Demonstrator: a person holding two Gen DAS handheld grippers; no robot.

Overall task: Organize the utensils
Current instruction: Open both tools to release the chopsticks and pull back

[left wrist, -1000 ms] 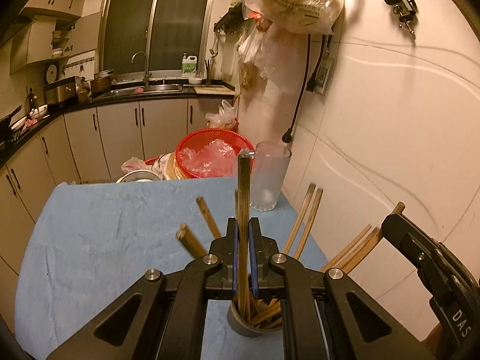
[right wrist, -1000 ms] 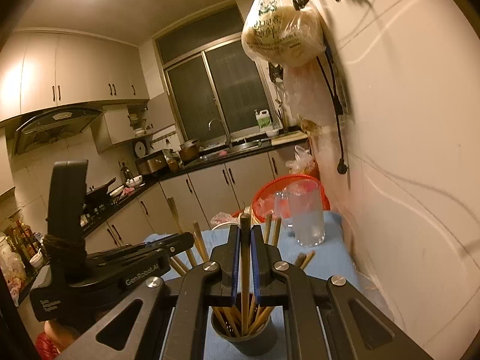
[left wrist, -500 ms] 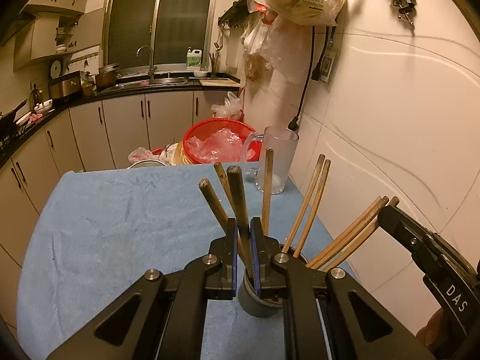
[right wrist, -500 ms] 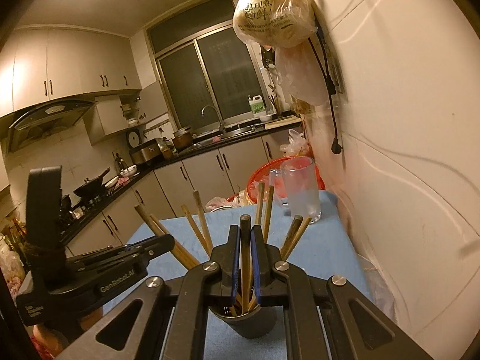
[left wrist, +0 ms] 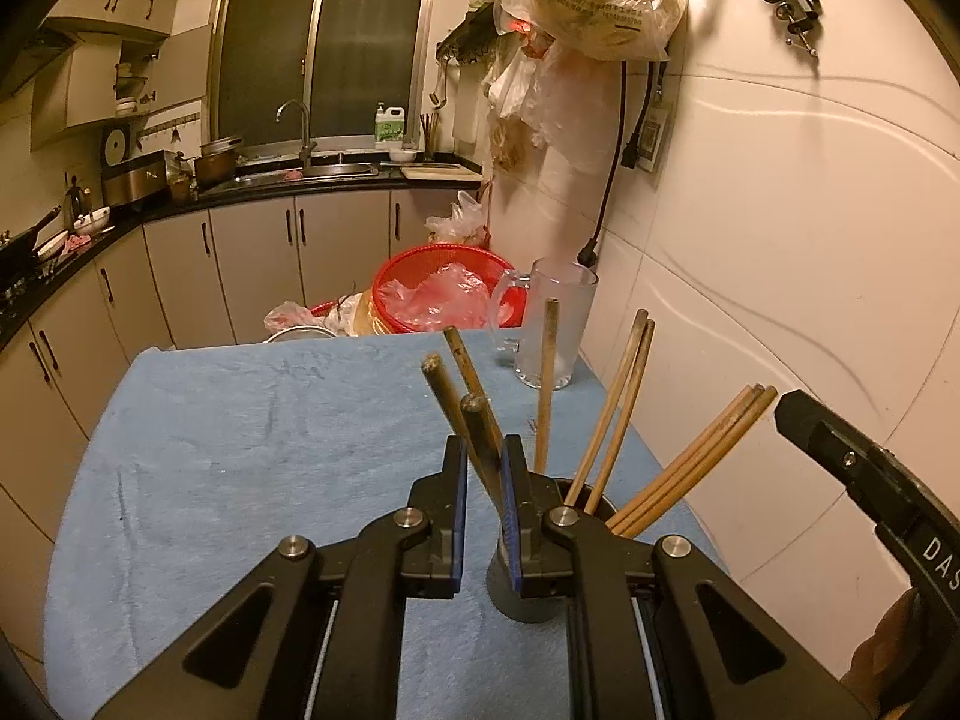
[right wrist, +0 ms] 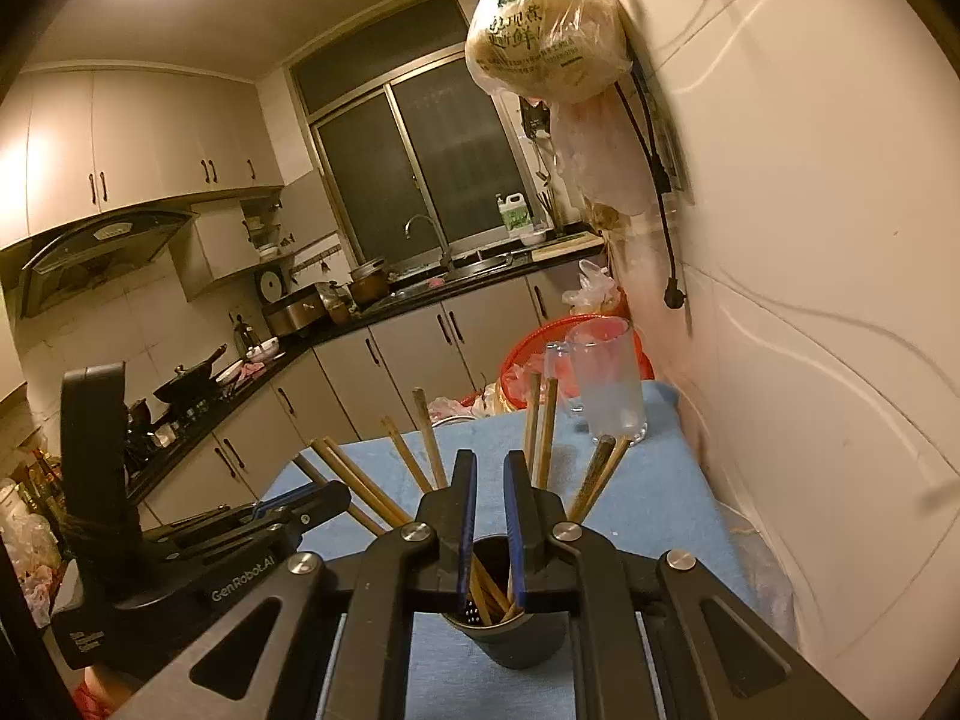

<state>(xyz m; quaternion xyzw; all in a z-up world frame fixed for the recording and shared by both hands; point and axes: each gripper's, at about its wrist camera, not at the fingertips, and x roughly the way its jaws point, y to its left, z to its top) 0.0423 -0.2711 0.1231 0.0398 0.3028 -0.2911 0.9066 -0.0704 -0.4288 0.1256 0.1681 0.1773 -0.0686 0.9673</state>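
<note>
Left wrist view: the left tool (left wrist: 482,468) is slightly apart, a chopstick (left wrist: 477,429) loose between its pads, standing in the cup (left wrist: 528,591) on the tabletop (left wrist: 240,456).

Right wrist view: the right tool (right wrist: 485,483) is slightly apart and empty above the cup (right wrist: 516,639).

Left wrist view: lower half of the grey holder (left wrist: 523,591) is hidden behind the left gripper (left wrist: 483,483); its base cannot be seen. Lower ends of the chopsticks (left wrist: 618,414) vanish into the holder. The other gripper (left wrist: 870,480) is cut off at the right edge.

Right wrist view: wall at right is motion-blurred. Glass mug (right wrist: 606,384) is soft, contents indistinct. Print on the hanging bag (right wrist: 540,42) is too small to read. Counter items at far left are unresolved.
</note>
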